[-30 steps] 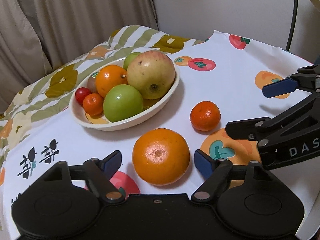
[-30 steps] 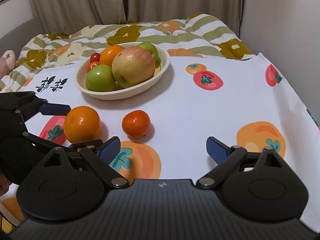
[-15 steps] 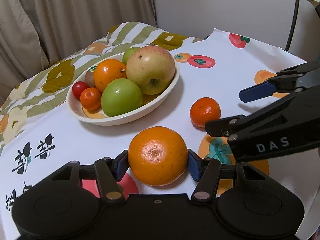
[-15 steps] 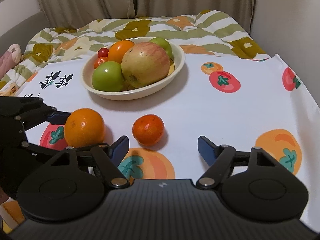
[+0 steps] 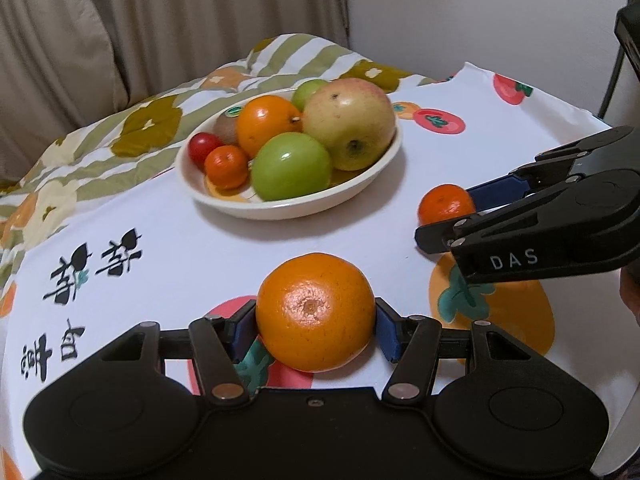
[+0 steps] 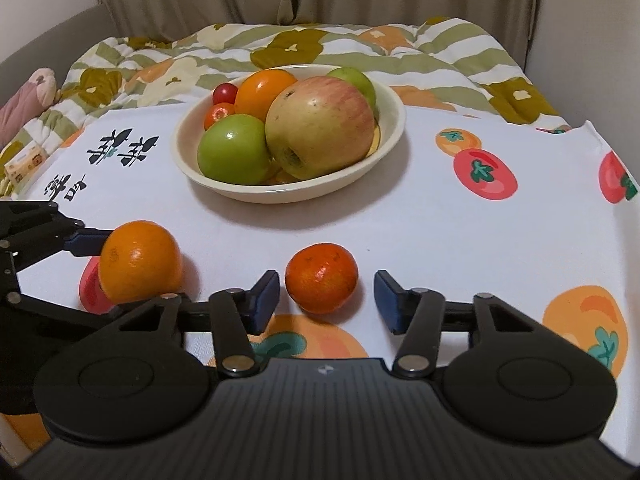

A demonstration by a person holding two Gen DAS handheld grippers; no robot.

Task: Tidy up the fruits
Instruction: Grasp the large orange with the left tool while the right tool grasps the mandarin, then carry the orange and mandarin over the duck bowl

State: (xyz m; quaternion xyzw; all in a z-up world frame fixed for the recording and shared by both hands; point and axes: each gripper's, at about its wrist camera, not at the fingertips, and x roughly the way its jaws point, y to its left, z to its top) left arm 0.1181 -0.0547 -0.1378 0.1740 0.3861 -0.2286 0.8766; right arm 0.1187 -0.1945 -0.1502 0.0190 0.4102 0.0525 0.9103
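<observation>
On the white cloth (image 6: 440, 240) with its printed fruits, two pieces lie outside the bowl (image 6: 394, 120); a second ago both tools stood wide open around them, and now this is different. Left gripper (image 5: 316, 330) has closed on the big orange (image 5: 315, 312); its blue pads press both sides of the fruit, which seems to rest on the cloth still. Right gripper (image 6: 326, 302) has come forward to the small mandarin (image 6: 321, 278), and its jaws have just been closing; the mandarin is between them, but a gap remains at each pad, so it is not gripped yet. The bowl, well beyond both, is already heaped with apples, an orange and small red fruits; I judge the orange is ready to be lifted there, while the mandarin needs a little more closing first; finding a free place on such a full heap may be difficult, a round fruit could roll off.
</observation>
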